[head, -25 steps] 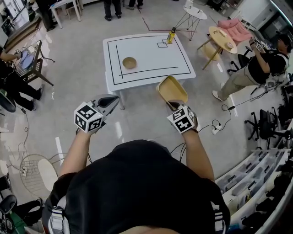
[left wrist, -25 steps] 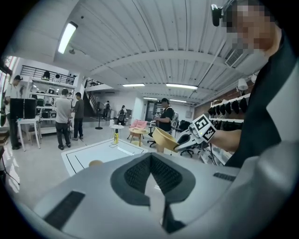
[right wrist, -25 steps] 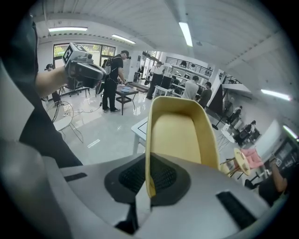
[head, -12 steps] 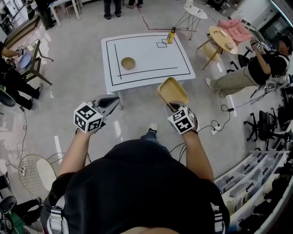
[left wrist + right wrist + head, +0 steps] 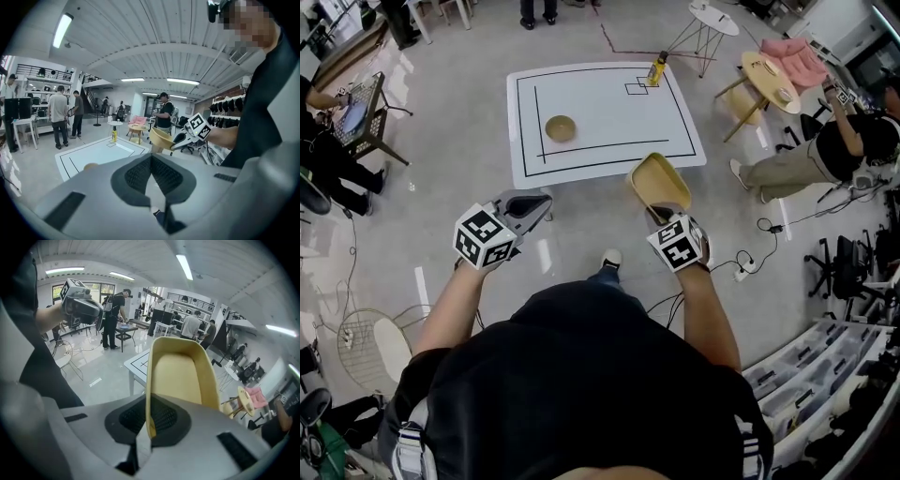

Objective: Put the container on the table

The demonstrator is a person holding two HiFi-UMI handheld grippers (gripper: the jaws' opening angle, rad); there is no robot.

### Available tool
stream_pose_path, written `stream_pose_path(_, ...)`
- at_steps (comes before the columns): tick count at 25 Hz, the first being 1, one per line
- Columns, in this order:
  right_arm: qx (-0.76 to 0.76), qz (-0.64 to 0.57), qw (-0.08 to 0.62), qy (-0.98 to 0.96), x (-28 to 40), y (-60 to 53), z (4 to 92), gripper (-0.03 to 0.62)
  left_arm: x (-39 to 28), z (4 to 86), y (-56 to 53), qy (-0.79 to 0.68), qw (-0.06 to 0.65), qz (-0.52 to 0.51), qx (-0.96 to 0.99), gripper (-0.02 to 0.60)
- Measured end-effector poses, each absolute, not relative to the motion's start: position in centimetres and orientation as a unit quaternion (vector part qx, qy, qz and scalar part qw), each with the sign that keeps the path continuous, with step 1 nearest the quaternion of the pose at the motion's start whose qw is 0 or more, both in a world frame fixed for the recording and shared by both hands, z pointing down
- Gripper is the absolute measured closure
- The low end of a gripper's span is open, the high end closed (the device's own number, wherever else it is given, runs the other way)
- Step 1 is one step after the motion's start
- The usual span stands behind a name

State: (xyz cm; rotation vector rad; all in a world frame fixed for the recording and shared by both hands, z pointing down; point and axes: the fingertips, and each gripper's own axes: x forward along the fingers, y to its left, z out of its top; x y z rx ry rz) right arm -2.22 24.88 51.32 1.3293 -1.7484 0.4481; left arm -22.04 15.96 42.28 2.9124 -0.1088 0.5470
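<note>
Head view: the right gripper (image 5: 662,216) pinches the rim of the yellow container (image 5: 659,180), up in the air by the table's (image 5: 609,112) near edge. The left gripper (image 5: 532,206) is closed, holding nothing.

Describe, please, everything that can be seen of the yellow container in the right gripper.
The container is a pale yellow, shallow dish with rounded corners and a raised rim. It looks like smooth matte plastic, and it is empty. The right tongs are shut on its near rim; nothing else touches it. It hangs in the air, hollow side up, at the near edge of the white table, not yet set on it.
</note>
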Motion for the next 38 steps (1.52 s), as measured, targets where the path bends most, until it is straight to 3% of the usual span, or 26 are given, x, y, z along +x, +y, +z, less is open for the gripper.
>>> stream_pose_path(24, 0.446, 0.170, 0.456, -0.751, 9.0, 14.7, 54.3, 0.586, -9.4, 44.1, 9.2, -0.081, 0.118, 0.215, 0.966, 0.575)
stream_pose_path(38, 0.416, 0.163, 0.458, -0.769, 13.1, 11.1, 54.9, 0.586, -6.8, 44.2, 6.5, -0.126, 0.131, 0.213, 0.960, 0.575)
